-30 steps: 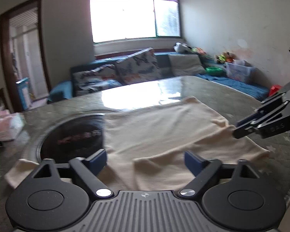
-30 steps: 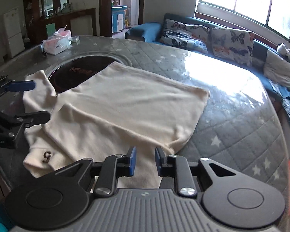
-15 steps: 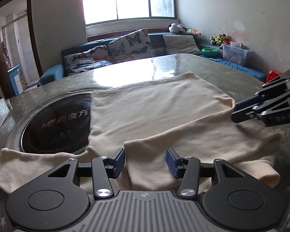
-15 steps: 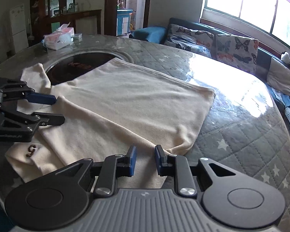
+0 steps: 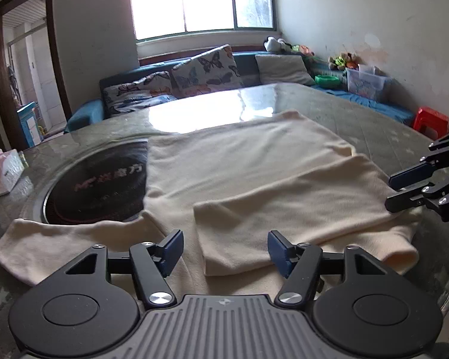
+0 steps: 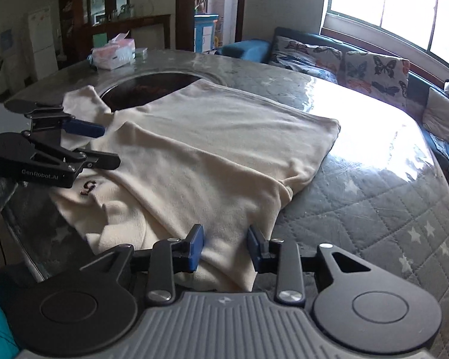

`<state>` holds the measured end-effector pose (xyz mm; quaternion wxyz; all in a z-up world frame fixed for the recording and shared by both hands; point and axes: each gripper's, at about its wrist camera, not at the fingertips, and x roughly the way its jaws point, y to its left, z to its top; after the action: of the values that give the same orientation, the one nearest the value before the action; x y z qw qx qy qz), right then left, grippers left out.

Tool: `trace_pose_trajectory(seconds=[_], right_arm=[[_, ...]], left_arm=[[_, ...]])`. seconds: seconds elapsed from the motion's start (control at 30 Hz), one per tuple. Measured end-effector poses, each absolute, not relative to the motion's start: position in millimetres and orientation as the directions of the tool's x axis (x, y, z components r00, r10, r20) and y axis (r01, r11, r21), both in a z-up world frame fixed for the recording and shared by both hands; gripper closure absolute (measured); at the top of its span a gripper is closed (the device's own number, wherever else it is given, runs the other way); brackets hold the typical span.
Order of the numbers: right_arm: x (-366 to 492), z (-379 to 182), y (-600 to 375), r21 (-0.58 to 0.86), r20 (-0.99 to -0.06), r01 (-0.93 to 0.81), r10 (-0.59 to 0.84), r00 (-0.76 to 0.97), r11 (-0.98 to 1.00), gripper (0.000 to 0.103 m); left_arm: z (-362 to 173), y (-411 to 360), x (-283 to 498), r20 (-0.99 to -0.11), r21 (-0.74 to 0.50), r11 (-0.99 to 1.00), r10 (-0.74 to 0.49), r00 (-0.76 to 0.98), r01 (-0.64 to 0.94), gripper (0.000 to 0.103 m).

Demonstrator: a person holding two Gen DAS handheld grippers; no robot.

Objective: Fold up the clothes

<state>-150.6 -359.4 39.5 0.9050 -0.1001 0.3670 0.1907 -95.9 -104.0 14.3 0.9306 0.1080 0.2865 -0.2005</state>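
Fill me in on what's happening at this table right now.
A person is folding a cream long-sleeved fleece top spread on the round glass-topped table, using a handheld two-finger gripper in each hand. One side of the top is already folded over its middle; the other sleeve lies out flat beside the dark round cooktop. The left gripper and the right gripper are at the near edge, both with jaws opening, cloth between the pads but not pinched.
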Motion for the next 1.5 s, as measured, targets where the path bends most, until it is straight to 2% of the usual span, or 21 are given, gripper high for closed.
trace_pose_trajectory(seconds=[0.13, 0.3, 0.4, 0.8, 1.0, 1.2, 1.5], right_arm=[[-159, 48, -360, -0.029, -0.688, -0.436, 0.298, 0.662, 0.899, 0.071], [-164, 34, -360, -0.023, -0.715, -0.448, 0.298, 0.632, 0.894, 0.071], [-164, 40, -359, -0.026, -0.714, -0.46, 0.305, 0.63, 0.888, 0.071], [-123, 51, -328, -0.083, -0.703, -0.552, 0.345, 0.623, 0.829, 0.057], [-101, 47, -290, -0.074, -0.71, -0.638, 0.409, 0.573, 0.766, 0.058], [-87, 44, -246, -0.042, -0.71, -0.74, 0.501, 0.495, 0.671, 0.06], [-65, 35, -216, -0.025, -0.72, -0.778, 0.528, 0.45, 0.628, 0.059]], left_arm=[[19, -97, -99, -0.561, 0.085, 0.909, -0.295, 0.773, 0.409, 0.033], [20, -86, -99, -0.564, 0.075, 0.93, -0.258, 0.785, 0.359, 0.033], [25, -73, -98, -0.55, 0.078, 0.945, -0.225, 0.804, 0.317, 0.029], [28, 13, -63, -0.554, 0.083, 0.996, 0.074, 0.829, -0.034, 0.026], [26, 60, -47, -0.584, 0.041, 0.981, 0.179, 0.792, -0.191, 0.025], [22, 86, -40, -0.61, 0.009, 0.969, 0.202, 0.767, -0.248, 0.025], [22, 93, -36, -0.609, -0.02, 0.973, 0.172, 0.774, -0.231, 0.026]])
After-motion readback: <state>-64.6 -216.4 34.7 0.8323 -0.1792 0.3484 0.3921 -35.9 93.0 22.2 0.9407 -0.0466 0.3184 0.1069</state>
